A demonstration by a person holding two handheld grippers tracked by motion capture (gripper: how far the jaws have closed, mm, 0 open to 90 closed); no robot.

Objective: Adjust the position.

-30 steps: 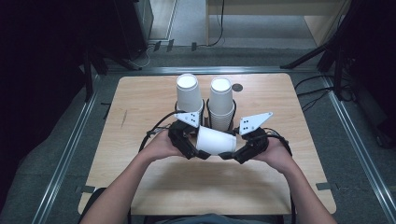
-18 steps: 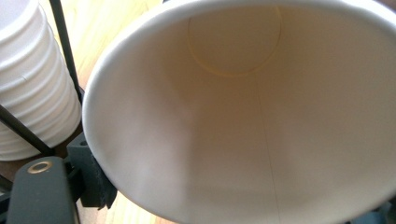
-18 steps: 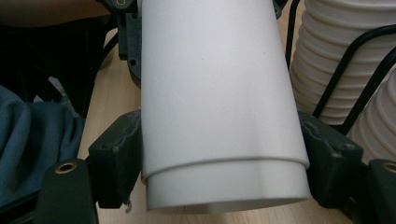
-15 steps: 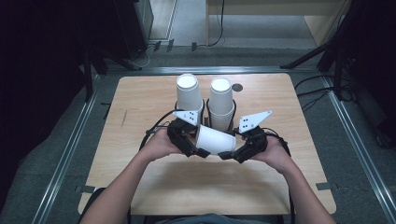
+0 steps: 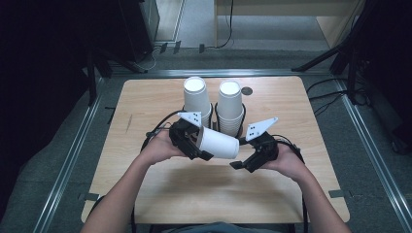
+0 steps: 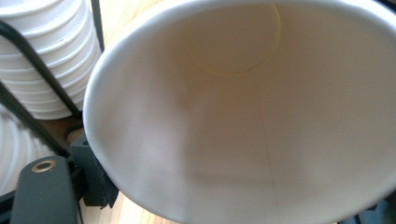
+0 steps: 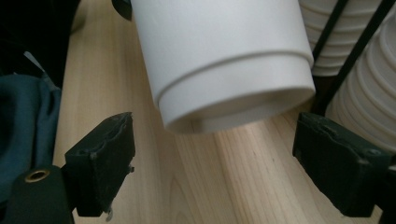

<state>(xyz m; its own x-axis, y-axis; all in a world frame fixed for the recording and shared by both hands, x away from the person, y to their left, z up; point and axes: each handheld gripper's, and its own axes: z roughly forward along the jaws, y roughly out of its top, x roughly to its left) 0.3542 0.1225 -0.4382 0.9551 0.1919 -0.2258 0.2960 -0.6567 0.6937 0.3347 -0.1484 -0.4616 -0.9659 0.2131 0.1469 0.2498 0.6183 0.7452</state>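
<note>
From the high view, a white paper cup (image 5: 218,142) lies on its side above the pale wooden surface (image 5: 160,194), held at its rim end by the left hand-held gripper (image 5: 197,145), its base pointing at the right hand-held gripper (image 5: 243,162). Behind it stand two stacks of white paper cups (image 5: 230,104) in a black wire rack (image 5: 214,114).

In the left gripper view, the cup's open mouth (image 6: 252,112) faces the camera, and a black pad (image 6: 95,179) presses against its outer wall, so this gripper is grasping the cup at the rim. The stacked cups (image 6: 51,51) sit at upper left.

In the right gripper view, the cup's base (image 7: 233,79) hangs just above and between the two black jaws, which have just been opening and stand wide, both pads (image 7: 105,158) clear of it: released.
</note>
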